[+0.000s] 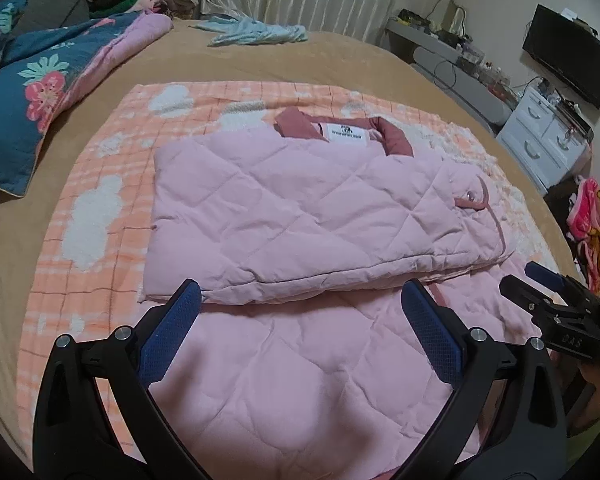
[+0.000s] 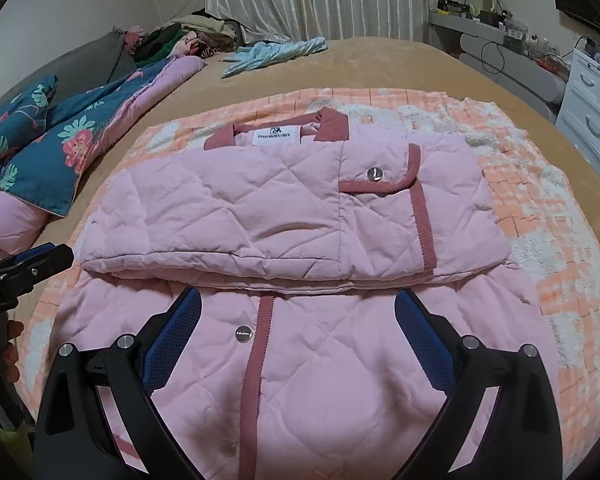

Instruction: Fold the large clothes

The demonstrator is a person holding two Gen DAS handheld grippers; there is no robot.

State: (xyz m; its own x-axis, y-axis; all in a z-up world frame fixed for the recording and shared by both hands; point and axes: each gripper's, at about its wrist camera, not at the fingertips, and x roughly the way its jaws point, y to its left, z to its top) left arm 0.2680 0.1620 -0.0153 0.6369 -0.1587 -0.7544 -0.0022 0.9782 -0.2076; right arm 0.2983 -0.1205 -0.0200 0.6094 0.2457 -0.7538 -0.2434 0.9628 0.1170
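Jacket: the pink quilted jacket (image 2: 284, 208) lies on the orange checked blanket (image 2: 540, 208) on the bed (image 1: 332, 64), its upper part folded into a thick band, its lower panel spread flat towards the camera.
Left tongs (image 1: 300, 304): wide open, empty, above the lower panel.
Right tongs (image 2: 296, 312): wide open, holding nothing, near the fold edge.
Risk: the puffy fold may spring open, since nothing pins it.
Risk: a shallow pinch could lift one layer only, dragging the band askew.

The folded jacket (image 2: 284, 216) lies on a blanket (image 2: 540, 216) on the bed (image 2: 380, 68), quilt (image 2: 60, 148) at its left.
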